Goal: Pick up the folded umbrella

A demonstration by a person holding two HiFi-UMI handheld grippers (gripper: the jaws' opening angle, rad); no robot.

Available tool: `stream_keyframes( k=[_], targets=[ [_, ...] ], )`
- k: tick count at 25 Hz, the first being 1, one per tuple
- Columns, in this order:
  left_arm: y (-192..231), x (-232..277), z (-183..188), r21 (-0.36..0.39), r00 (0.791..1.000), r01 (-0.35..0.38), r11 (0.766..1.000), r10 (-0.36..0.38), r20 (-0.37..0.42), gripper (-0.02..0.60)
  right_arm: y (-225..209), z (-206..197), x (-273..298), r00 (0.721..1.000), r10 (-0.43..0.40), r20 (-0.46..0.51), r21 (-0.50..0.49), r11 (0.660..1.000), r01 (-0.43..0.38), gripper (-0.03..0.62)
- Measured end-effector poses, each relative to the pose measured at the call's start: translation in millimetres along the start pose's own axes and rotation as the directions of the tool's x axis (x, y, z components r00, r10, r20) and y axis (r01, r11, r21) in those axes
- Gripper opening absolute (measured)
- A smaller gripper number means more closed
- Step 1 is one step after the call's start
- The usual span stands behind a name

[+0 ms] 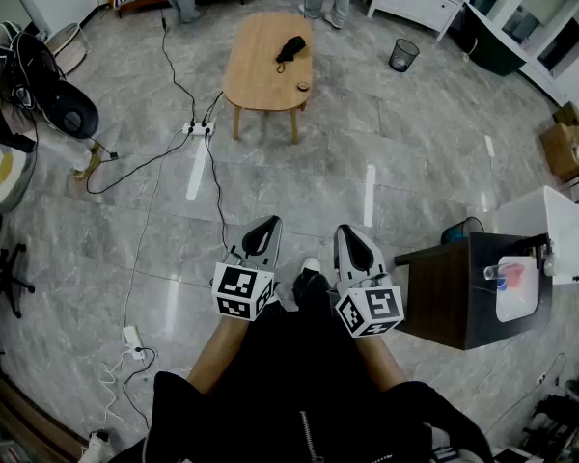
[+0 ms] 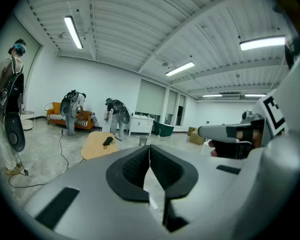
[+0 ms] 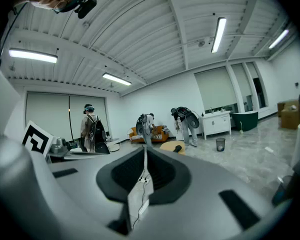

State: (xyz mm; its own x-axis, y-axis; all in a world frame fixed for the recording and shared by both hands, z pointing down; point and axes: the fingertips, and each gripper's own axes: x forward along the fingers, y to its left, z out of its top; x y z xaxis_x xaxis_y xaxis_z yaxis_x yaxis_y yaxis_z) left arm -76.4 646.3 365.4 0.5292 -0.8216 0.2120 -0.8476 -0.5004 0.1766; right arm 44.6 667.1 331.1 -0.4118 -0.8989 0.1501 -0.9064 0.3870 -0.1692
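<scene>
A black folded umbrella (image 1: pixel 290 49) lies on the far half of a light wooden oval table (image 1: pixel 256 80) well across the room. It also shows small on that table in the left gripper view as the umbrella (image 2: pixel 108 141) and in the right gripper view as the umbrella (image 3: pixel 177 148). My left gripper (image 1: pixel 266 230) and right gripper (image 1: pixel 351 239) are held side by side close to my body, far short of the table. Both are shut with nothing between the jaws.
A power strip (image 1: pixel 200 129) and cables (image 1: pixel 150 157) lie on the tiled floor left of the table. A dark cabinet (image 1: pixel 468 287) stands at my right, a mesh bin (image 1: pixel 402 55) beyond the table. Several people stand by an orange sofa (image 2: pixel 75 118) at the far wall.
</scene>
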Motion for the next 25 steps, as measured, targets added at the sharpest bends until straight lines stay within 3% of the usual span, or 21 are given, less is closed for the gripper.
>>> stream_keyframes(
  k=[5,25],
  targets=[
    [2.0,-5.9,0.7,0.005,1.0,-0.001,1.0,0.001,0.0,0.015,11.9,-3.0,0.6,0.999,0.044,-0.014,0.007,0.999,-0.044,0.015],
    [-18.3,3.3,-11.2,0.015,0.999,0.04,0.999,-0.039,-0.036,0.015,3.0,-14.7,-13.5,1.0,0.001,-0.023,0.021,1.0,-0.001,0.018]
  ],
)
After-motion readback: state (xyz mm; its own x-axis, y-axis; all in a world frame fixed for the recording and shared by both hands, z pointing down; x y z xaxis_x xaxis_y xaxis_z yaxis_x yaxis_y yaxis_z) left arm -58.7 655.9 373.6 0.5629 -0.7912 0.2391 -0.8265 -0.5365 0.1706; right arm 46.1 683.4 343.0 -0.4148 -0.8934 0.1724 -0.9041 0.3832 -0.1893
